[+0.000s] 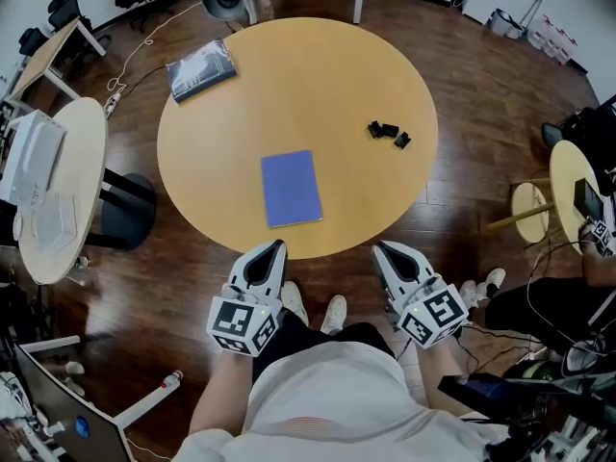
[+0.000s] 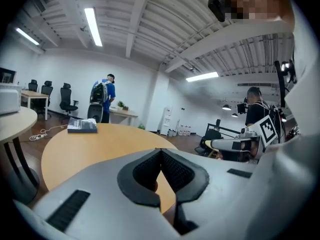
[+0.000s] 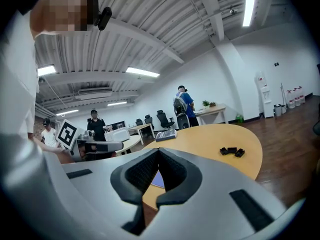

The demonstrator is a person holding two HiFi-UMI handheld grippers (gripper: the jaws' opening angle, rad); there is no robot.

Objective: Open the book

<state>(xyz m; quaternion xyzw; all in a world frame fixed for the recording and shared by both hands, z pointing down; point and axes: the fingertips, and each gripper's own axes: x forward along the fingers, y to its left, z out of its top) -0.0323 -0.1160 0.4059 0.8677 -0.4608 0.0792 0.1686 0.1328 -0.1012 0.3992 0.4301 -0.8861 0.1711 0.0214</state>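
Observation:
A closed blue book lies flat on the round wooden table, towards its near edge. Both grippers hover off the table's near rim, just short of the book. My left gripper points at the book's near left side, its jaws shut and empty. My right gripper sits to the right of the book, jaws together with nothing held. In the right gripper view a sliver of the blue book shows below the closed jaws.
A dark book rests at the table's far left and small black pieces at the right. Another round table stands at the left, a small stool at the right. A person in blue stands beyond the table.

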